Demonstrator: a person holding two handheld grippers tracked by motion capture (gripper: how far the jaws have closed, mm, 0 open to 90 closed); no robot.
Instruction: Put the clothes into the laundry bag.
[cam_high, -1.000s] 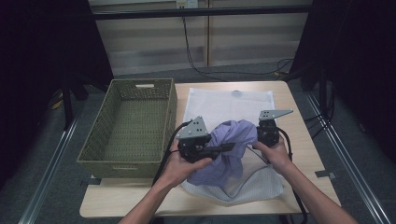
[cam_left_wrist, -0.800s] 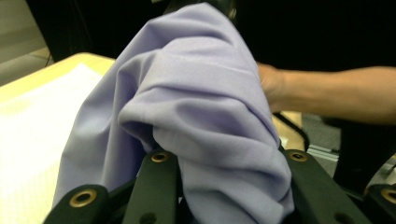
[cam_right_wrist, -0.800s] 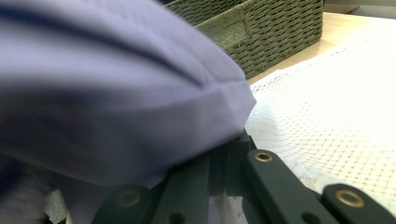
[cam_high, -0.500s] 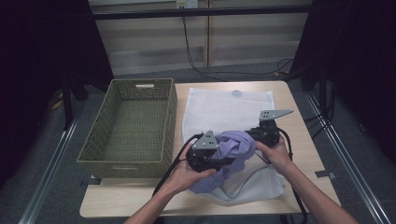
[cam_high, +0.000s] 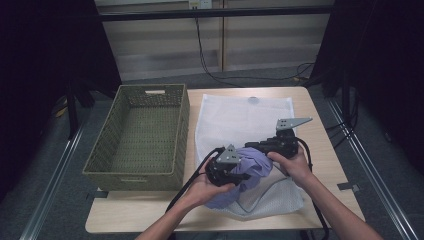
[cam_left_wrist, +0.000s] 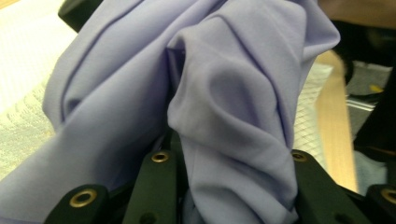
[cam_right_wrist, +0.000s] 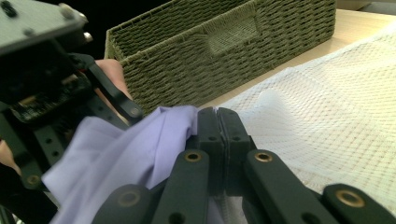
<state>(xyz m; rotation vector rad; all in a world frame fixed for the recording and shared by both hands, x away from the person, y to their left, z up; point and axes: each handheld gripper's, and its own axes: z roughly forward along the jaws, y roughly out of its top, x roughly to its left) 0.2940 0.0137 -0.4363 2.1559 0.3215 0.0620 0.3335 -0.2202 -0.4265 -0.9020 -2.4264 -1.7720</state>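
A bunched purple cloth lies at the near end of a white mesh bag spread on the table. My left gripper is shut on the cloth. In the left gripper view the folds of the cloth fill the gap at my left gripper, with the mesh bag behind. My right gripper sits just right of the cloth, its jaws pressed together on a bit of white mesh. The purple cloth lies against its left jaw, and the mesh bag spreads beyond.
A green woven basket stands empty on the left half of the table, right beside the bag; its wall rises close behind the jaws in the right gripper view. Bare wooden tabletop shows right of the bag. Cables trail from both grippers.
My left gripper has come down and toward the near edge with the purple cloth, which now rests lower on the bag. The right gripper has stayed in place.
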